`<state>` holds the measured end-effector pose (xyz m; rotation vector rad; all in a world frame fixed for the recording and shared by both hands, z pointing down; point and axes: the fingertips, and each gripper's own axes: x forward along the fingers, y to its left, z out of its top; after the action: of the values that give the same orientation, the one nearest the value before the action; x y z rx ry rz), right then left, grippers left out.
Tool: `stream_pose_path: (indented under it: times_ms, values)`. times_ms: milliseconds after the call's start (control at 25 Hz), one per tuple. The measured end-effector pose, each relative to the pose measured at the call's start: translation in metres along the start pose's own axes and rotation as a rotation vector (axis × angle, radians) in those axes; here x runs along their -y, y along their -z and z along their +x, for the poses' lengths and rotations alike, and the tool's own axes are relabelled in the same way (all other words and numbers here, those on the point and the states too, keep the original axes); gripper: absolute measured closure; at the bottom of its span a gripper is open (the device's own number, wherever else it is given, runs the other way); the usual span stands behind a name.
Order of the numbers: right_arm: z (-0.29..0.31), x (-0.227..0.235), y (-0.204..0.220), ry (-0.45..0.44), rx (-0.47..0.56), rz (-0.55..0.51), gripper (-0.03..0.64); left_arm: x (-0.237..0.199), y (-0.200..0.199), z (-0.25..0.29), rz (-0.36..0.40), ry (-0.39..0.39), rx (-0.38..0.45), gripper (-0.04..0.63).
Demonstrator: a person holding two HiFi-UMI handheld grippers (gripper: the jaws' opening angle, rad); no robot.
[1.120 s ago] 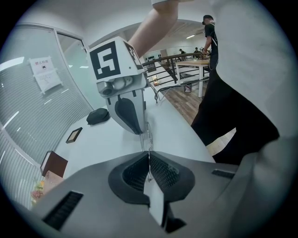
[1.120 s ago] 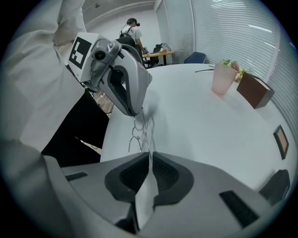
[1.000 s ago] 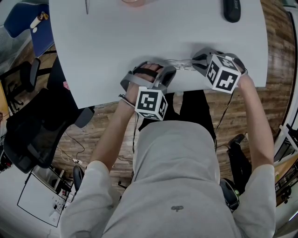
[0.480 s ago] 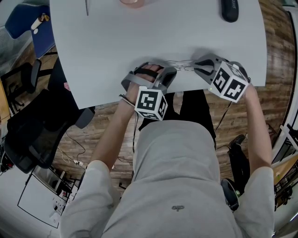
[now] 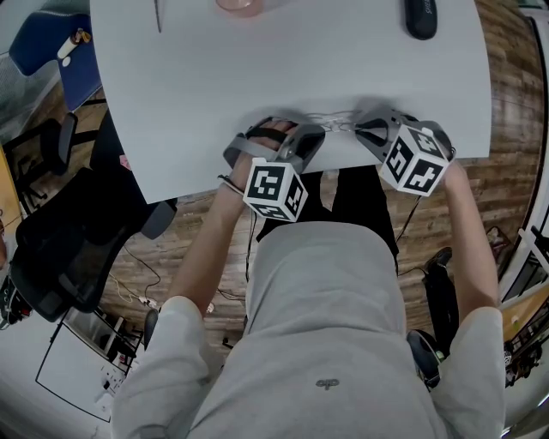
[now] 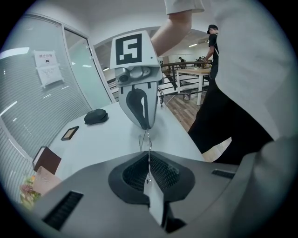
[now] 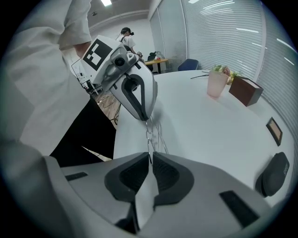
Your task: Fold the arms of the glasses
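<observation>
While the white tabletop (image 5: 257, 77) fills the far half of the head view, a black office chair (image 5: 60, 249) stands on the wooden floor off its left corner. The left tool (image 5: 313, 135) and the right tool (image 5: 364, 129) meet nose to nose at the tabletop's near edge, both angled downward. A dark oval case (image 5: 422, 17) lies well apart at the far right, and a pink cup (image 5: 243, 4) stands at the far edge. Smallest is the pair of thin wire glasses (image 5: 336, 120), strung between the two tools just above the tabletop. The left tool is clenched on one end of the wire frame. The right tool's jaws have just been closing and now pinch the other end.
</observation>
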<state>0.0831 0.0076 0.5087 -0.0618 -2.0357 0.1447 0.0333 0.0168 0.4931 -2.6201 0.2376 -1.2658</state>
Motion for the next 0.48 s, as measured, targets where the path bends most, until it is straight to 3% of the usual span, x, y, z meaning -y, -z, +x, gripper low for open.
stream_pose_path:
  times_ms: [480]
  values:
    - [-0.001, 0.009, -0.01, -0.07, 0.035, 0.06, 0.592, -0.012, 0.009, -0.002, -0.058, -0.019, -0.001, 0.571]
